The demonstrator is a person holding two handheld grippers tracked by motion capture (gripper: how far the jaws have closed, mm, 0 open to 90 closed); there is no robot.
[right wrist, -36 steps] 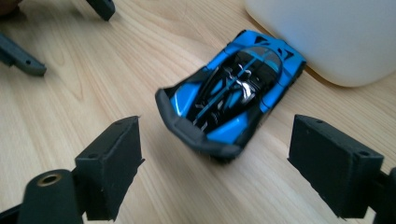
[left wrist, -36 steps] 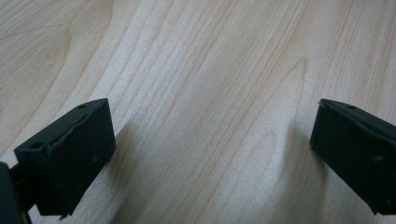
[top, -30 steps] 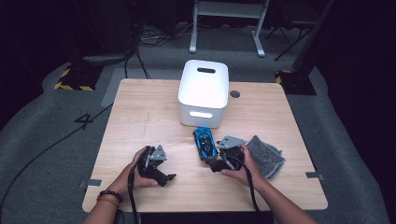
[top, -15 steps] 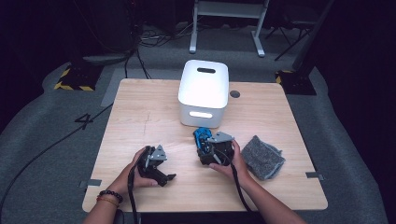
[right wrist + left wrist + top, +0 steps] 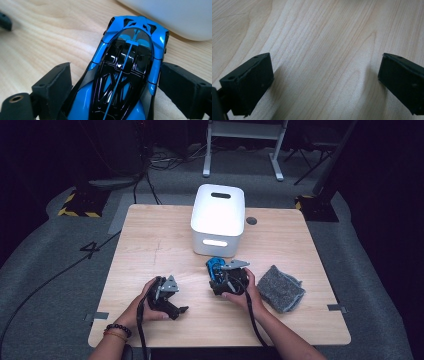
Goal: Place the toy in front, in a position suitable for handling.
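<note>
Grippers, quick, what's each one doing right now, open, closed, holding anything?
Left gripper: open, tongs wide apart over bare table, holding nothing.
Right gripper: tongs on either side of the blue toy car; whether they grip it cannot be told.

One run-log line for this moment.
right gripper: jaws around blue-and-black toy car | left gripper: open over wooden table

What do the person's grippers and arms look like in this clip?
Both the left gripper and the right gripper are black with blocky jaws, a grey three-cornered plate on top and a trailing black cable. Forearms are unsleeved; a dark beaded bracelet circles the left wrist.
</note>
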